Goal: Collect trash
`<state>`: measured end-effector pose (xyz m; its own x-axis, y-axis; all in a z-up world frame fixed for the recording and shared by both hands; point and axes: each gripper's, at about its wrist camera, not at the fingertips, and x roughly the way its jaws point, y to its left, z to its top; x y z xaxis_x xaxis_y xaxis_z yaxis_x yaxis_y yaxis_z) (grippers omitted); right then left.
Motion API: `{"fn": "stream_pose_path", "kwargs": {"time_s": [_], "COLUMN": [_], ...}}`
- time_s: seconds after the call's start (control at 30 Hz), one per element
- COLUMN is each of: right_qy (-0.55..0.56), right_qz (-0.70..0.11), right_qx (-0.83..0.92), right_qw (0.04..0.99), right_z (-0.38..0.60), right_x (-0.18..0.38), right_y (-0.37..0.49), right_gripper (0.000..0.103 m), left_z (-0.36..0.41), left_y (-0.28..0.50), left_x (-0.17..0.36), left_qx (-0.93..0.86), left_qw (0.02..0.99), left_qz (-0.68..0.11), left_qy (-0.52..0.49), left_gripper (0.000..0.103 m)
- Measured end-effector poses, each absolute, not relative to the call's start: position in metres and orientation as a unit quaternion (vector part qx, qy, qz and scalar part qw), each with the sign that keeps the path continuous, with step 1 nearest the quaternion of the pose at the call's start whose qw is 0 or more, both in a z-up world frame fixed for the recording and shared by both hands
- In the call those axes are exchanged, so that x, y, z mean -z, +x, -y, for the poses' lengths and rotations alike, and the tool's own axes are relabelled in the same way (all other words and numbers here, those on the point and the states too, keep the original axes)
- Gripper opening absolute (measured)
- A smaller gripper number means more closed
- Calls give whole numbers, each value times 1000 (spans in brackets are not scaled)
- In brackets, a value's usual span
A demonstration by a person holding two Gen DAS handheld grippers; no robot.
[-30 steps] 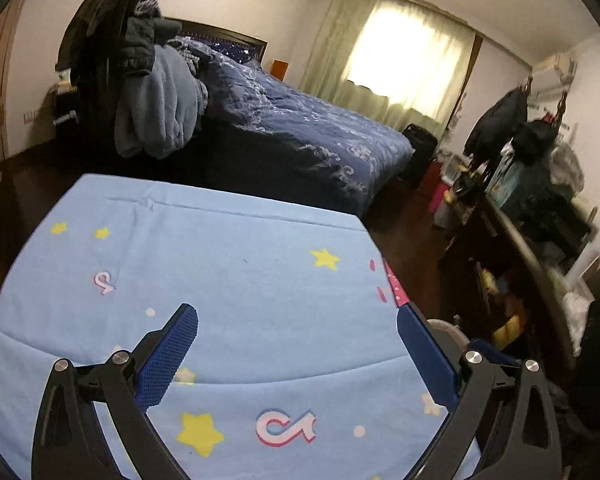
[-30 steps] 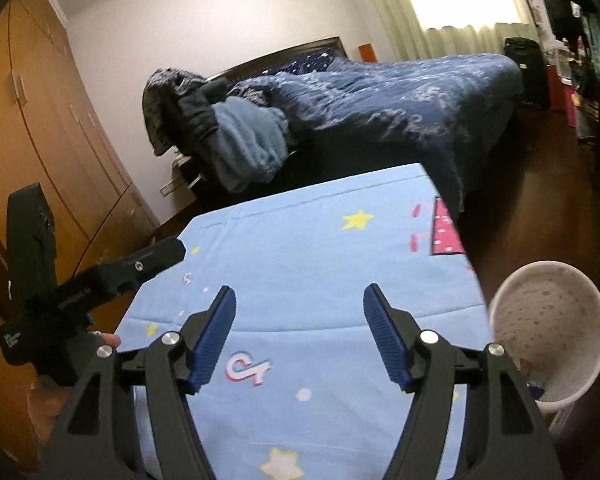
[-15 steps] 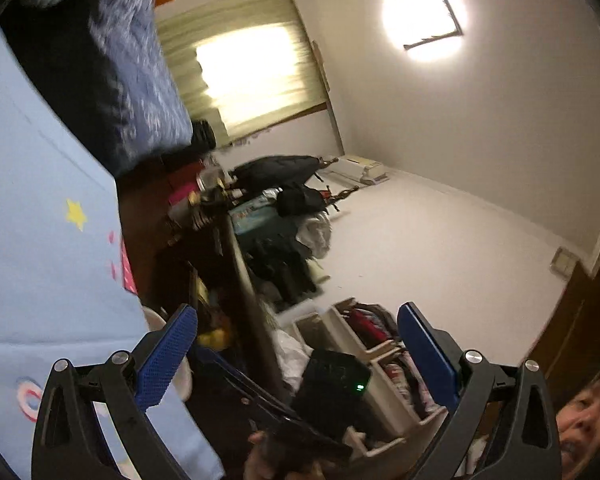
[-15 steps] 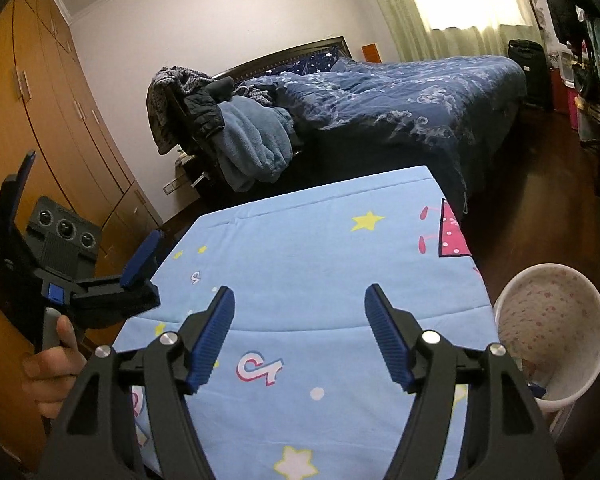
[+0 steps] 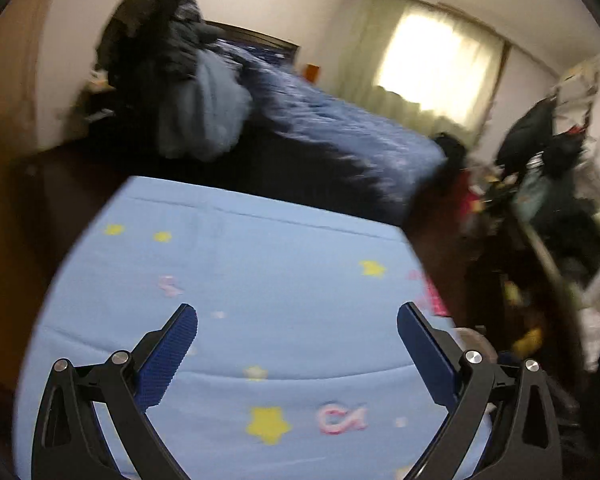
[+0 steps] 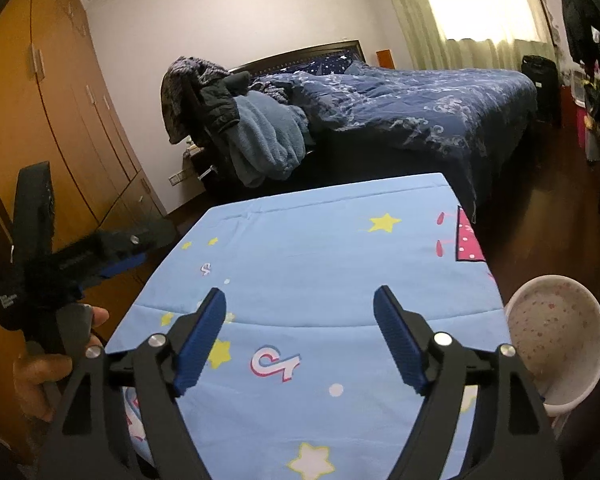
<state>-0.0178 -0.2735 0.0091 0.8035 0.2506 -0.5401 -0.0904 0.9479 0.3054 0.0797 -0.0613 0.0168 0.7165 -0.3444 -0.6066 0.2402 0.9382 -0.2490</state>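
Both the left gripper (image 5: 297,334) and right gripper (image 6: 300,314) hover spread wide, holding nothing, above a star-patterned blue cloth (image 6: 320,248). A white bin (image 6: 556,340) stands just beside it.

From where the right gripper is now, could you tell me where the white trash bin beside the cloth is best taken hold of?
Judging by its pose, take the white trash bin by its rim. It stands upright with its round mouth open upward, right of the blue cloth. Coming from above, the open right gripper could probably straddle the near-left wall, one finger inside and one outside.
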Motion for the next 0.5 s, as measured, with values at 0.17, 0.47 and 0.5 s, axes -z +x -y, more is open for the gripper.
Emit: {"fn": "stream_pose_path", "kwargs": {"time_s": [0.17,0.47,0.5], "right_qy": [123,117,117], "right_qz": [-314,-326,-326], "right_qx": [-112,-131,-132], "right_qw": [935,929,929], "right_z": [252,232,232], "right_x": [-4,1,1], "right_y": [-15,-12,-13], "right_gripper": [78,78,79], "left_z": [50,46,46], "left_y": [71,64,65], "left_x": [-20,-20,-20], "left_qx": [118,100,110], "left_qw": [930,934,932], "left_qz": [-341,-340,-343], "left_qy": [-68,-47,-52], "left_gripper": [99,99,99]}}
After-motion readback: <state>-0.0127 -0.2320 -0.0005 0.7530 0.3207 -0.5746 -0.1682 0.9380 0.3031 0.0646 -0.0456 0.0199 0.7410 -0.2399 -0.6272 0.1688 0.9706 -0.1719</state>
